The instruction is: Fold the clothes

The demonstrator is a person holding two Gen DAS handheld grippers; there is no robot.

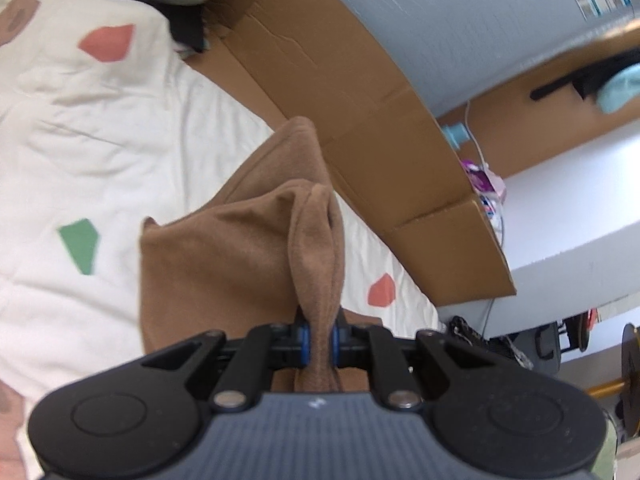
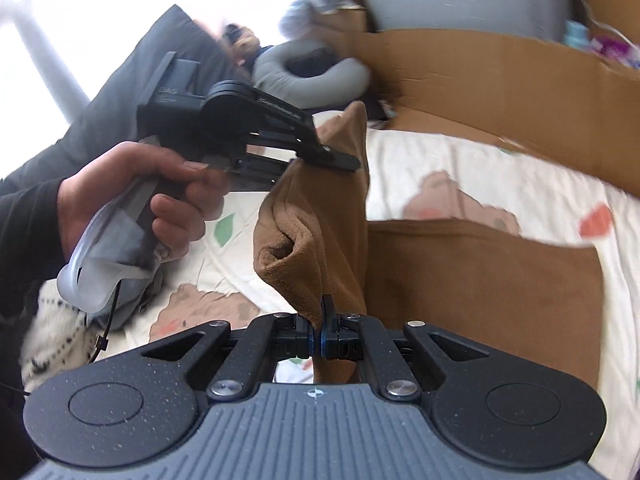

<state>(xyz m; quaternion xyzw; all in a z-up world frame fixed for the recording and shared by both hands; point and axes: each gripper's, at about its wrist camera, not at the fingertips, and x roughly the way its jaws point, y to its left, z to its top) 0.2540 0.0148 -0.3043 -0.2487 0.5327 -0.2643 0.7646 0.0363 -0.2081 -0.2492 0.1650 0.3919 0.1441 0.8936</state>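
A brown fleece garment lies partly on a white bedsheet with coloured patches. My left gripper is shut on a bunched fold of this garment, which hangs between its blue pads. In the right wrist view my right gripper is shut on another edge of the brown garment, lifted off the sheet. The left gripper shows there too, held by a hand, pinching the cloth's upper part. The rest of the garment lies flat at the right.
A flattened cardboard sheet lines the bed's far side, also the cardboard sheet. A grey neck pillow and dark bedding lie at the head. A white fuzzy patterned cloth sits at the lower left.
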